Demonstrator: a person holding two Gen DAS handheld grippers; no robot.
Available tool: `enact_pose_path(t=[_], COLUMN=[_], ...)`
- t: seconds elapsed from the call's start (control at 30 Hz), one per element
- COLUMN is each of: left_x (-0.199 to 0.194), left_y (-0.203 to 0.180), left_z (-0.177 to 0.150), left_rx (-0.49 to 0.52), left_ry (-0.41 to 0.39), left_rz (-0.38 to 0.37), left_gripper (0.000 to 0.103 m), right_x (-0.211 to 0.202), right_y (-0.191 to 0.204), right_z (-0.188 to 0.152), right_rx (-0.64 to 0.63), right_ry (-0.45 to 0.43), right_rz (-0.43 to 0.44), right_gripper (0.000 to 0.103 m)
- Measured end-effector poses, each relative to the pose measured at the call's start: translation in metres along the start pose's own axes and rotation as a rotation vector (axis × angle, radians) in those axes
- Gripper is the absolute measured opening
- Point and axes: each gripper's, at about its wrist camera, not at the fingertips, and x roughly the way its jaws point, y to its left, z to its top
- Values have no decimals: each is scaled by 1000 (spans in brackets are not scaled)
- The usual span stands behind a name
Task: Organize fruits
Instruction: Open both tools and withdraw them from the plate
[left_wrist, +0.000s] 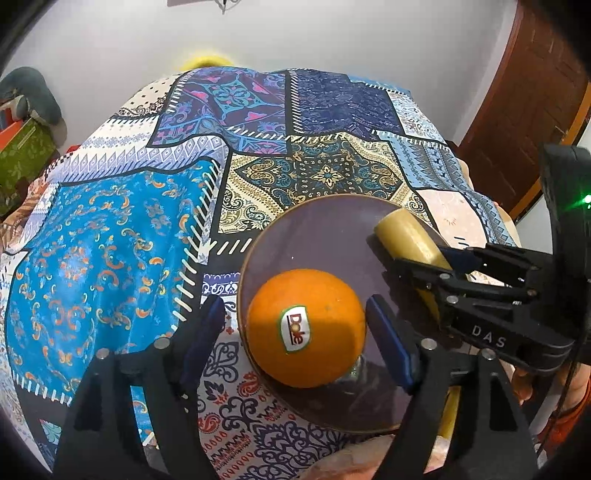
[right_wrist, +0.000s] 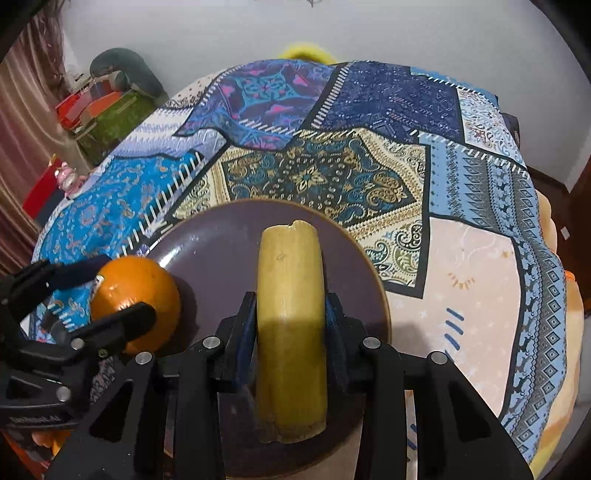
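An orange with a Dole sticker rests on the near-left part of a dark round plate. My left gripper stands open around it: a gap shows at the left pad, and the right pad is close beside the fruit. From the right wrist view the orange sits at the plate's left edge between the left gripper's fingers. A yellow banana piece hangs over the plate's middle, and my right gripper is shut on it. The banana and right gripper also show at right.
The plate lies on a patchwork cloth spread over a bed-like surface that drops off on all sides. Boxes and a pink toy sit at the far left. A brown door stands at the right.
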Motion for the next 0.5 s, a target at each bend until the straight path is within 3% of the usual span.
enact_pose_path(t=[0.3, 0.5], left_x=[-27, -66], left_y=[0, 5], left_z=[-1, -9], left_rx=[-12, -35], left_ry=[-33, -82], left_rz=[45, 65], left_gripper=[81, 87], right_x=[-14, -50], right_y=[6, 9], right_z=[0, -16], right_rx=[-31, -30], right_ry=[-27, -82], right_rz=[-18, -25], right_gripper=[36, 43])
